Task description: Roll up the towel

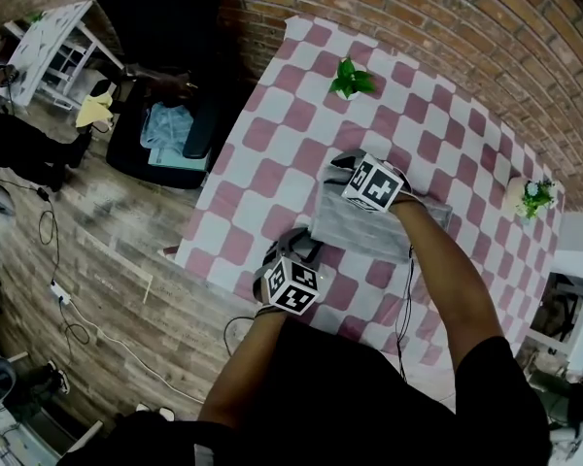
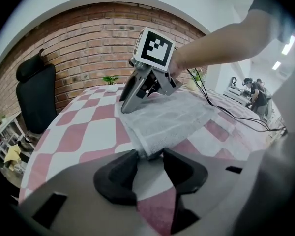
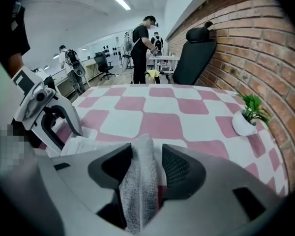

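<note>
Pink-and-white checked cloth covers the table [image 1: 272, 178], and on it, under both tools, lies the grey towel [image 1: 374, 229], folded flat into an oblong. Its long axis runs away to the right of the two grippers, and the short end that faces them stretches from one to the other. The left gripper [image 2: 150, 156] points down at the near corner of that end. Its jaws stand only a little apart, and their black tips pinch the thick folded corner, which fills the gap between them. From there the towel [image 2: 172, 117] spreads out ahead and to the right, resting on the cloth. The right gripper [image 3: 146, 154] holds the far corner of the same end, also partly closed, with a raised ridge of terry cloth [image 3: 137, 181] standing up between its pads and running back into the throat of the tool. In the left gripper view the right gripper [image 2: 132, 100] slants down onto the towel's far left corner. A small potted plant [image 3: 248, 116] sits on the table ahead and to the right of the right gripper, well apart from the towel.
</note>
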{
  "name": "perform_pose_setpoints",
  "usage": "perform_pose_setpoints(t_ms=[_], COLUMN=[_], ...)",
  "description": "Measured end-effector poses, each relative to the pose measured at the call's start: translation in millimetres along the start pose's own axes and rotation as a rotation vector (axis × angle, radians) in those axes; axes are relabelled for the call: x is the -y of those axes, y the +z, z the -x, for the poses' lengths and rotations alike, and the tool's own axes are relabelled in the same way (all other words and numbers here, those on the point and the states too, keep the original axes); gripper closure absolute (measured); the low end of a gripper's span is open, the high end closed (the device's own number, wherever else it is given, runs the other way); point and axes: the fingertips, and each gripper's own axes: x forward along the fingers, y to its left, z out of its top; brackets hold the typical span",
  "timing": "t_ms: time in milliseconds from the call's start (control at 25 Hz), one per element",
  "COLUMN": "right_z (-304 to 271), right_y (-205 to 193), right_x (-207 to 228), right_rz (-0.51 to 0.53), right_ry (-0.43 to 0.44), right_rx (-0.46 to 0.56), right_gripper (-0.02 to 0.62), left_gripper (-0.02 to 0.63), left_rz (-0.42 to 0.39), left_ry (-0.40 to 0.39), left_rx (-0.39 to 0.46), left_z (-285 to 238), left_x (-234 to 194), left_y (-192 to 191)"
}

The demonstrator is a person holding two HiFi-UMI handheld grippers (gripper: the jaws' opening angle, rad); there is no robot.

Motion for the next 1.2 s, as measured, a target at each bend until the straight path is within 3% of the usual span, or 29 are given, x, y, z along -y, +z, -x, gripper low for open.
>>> perform_pose_setpoints(t_ms=[200, 360, 480, 880, 1200], right_z=[-4, -5, -4, 36, 43], right_y=[-3, -3, -3, 3, -5], right_x=[-5, -9, -10, -12, 10], right_rz=[-0.061, -0.096, -0.095, -0.12, -0.095], right_ry=[0.073, 0.118, 0.125, 0.024, -0.045], right_rx=[-0.003, -0.002, -0.004, 0.132, 0.127], right_gripper=[0.446, 0.49, 0.508, 0.526, 0.523], left_gripper=[0.478, 0.578, 0.591, 0.595, 0.595], left_rz=[0.0, -0.004, -0.007, -0.037, -0.092], left_ry=[-0.029, -0.036, -0.043, -0.048, -0.021], left_rx=[0.005, 0.026, 0.037, 0.092, 0.08], left_z=[-3, -5, -5, 11, 5], left_x=[0, 3, 4, 3, -22], left_y=[4, 11, 14, 26, 38])
